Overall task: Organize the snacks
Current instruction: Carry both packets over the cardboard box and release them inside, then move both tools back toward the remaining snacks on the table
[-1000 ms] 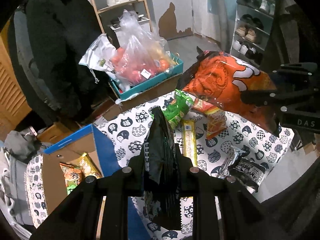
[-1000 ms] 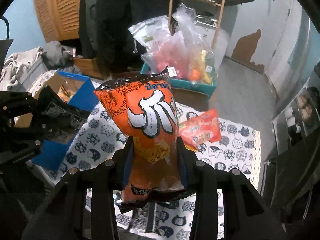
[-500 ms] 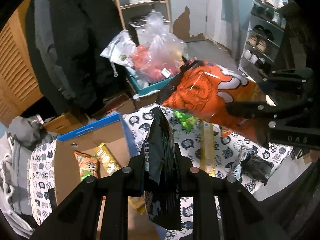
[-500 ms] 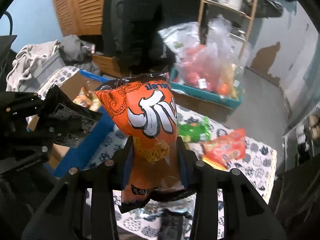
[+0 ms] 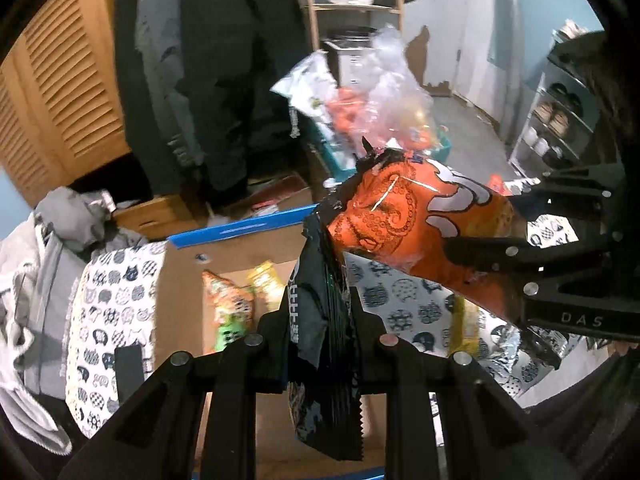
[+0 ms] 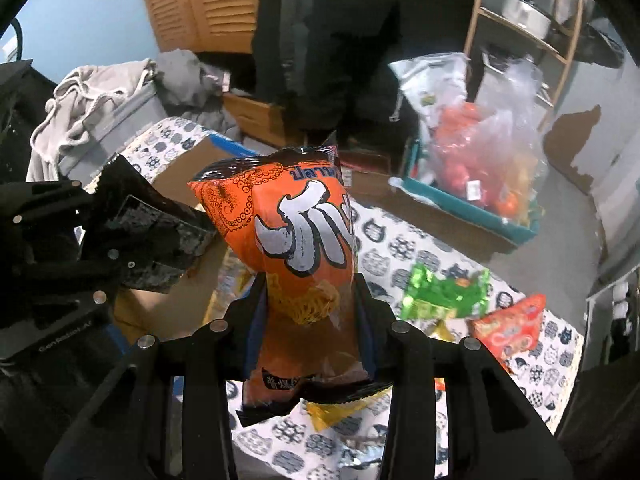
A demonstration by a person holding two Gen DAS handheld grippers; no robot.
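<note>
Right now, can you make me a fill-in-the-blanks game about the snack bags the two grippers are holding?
1. The left hand-held gripper is shut on a crinkly ____ foil snack packet.
2. The right hand-held gripper holds a puffy plastic snack bag coloured ____.
3. Below the left one is an open brown cardboard box with a ____ flap edge.
4. The white tablecloth is printed with ____ faces.

Missing words: black; orange; blue; cat

- The left gripper [image 5: 318, 312] is matte black, with angular fingers and round silver screws on its arms.
- The right gripper [image 6: 310, 300] is black too, with silver screws; its side carries white "DAS" lettering.
</note>
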